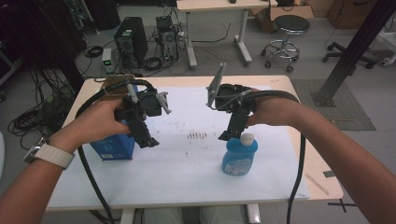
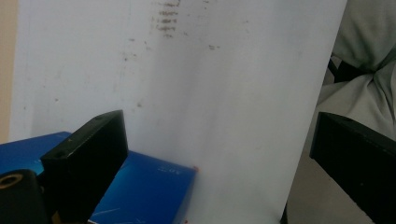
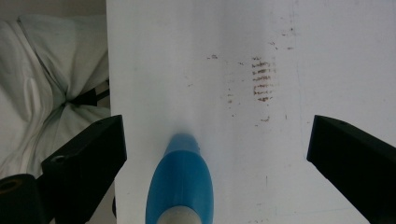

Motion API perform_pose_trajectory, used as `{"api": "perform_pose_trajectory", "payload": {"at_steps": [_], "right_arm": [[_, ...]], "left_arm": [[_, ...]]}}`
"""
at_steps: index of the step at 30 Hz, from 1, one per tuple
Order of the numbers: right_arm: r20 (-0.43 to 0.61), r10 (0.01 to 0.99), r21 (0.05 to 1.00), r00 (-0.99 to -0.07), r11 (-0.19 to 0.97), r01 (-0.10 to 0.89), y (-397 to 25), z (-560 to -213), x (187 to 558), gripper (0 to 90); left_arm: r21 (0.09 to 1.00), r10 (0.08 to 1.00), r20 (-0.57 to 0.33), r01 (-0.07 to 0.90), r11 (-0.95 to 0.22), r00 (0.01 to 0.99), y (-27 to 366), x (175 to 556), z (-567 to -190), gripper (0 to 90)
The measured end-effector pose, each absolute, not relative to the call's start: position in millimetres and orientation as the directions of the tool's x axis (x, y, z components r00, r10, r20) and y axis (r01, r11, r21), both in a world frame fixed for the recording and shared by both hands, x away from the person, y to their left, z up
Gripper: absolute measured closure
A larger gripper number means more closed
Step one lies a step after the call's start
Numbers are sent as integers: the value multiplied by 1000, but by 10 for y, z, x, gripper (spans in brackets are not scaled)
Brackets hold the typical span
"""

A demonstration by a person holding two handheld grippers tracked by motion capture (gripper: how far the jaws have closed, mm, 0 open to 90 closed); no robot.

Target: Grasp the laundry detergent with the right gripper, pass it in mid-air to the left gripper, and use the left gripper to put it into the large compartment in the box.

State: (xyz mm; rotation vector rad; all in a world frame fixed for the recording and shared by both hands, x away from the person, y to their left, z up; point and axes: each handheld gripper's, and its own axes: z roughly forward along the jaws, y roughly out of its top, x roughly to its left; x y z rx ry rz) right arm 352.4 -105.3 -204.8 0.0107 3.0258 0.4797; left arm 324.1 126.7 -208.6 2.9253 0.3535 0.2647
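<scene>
A blue bottle (image 1: 240,156) with a white cap stands upright on the white sheet (image 1: 187,158) at the right of centre. My right gripper (image 1: 231,133) hangs just above and left of its cap, open. In the right gripper view the bottle (image 3: 181,182) stands between the wide-apart jaws, touching neither. A blue box (image 1: 113,147) stands at the sheet's left. My left gripper (image 1: 147,140) hovers just right of the box, open. In the left gripper view the box (image 2: 140,191) lies under the left jaw, with nothing held.
Brown smudges (image 1: 197,136) mark the middle of the sheet. Bare wooden table (image 1: 322,172) shows at the right edge. Beyond the table, on the floor, are computer towers (image 1: 130,42), cables, a stool (image 1: 289,28) and another desk. A black post (image 1: 355,46) rises at the right.
</scene>
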Motion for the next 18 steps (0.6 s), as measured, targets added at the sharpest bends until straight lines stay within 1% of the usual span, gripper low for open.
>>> {"api": "perform_pose_trajectory", "payload": {"at_steps": [9, 18], "right_arm": [[-73, 19, 312, -997, 950, -5, -1111, -2013, 3496, 46], [-78, 29, 333, -997, 943, 2, -1225, -1959, 3484, 46]], "left_arm": [[195, 247, 156, 215, -957, 956, 1227, 3233, -2082, 48], [199, 248, 159, 215, -956, 956, 1190, 3241, -2071, 48]]}}
